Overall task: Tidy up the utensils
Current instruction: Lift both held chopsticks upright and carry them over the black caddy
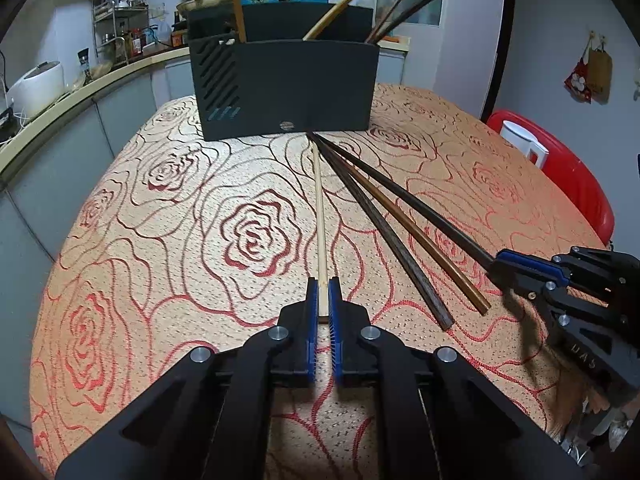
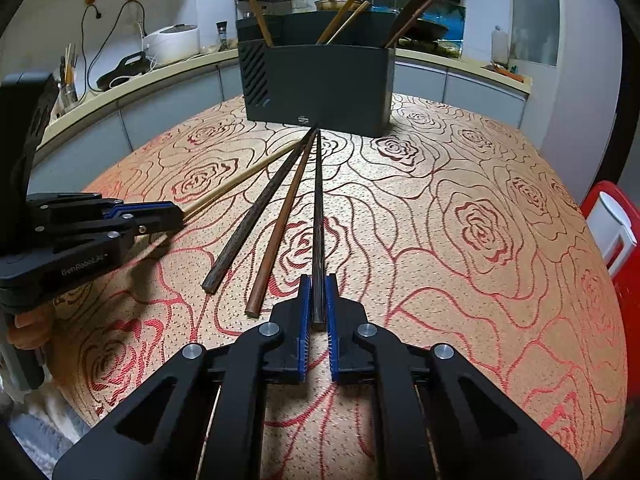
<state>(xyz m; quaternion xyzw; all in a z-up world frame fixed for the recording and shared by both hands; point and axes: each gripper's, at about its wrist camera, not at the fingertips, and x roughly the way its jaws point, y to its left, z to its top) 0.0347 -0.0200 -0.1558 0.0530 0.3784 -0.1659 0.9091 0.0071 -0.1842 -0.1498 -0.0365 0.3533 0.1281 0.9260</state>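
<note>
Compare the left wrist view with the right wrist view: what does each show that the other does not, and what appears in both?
Only the left wrist view shows the red hanging ornament on the wall. Only the right wrist view shows the black cable hanging on the wall at left. Both show the black slotted utensil holder, four chopsticks fanned on the rose-patterned tablecloth, the left gripper closed on the pale bamboo chopstick, and the right gripper closed on the black chopstick.

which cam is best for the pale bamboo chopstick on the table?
Left wrist. The pale bamboo chopstick runs down the frame centre, full length, its near end between the left hand-held gripper pads. The right wrist view shows it at an oblique angle, near end hidden by that gripper.
</note>
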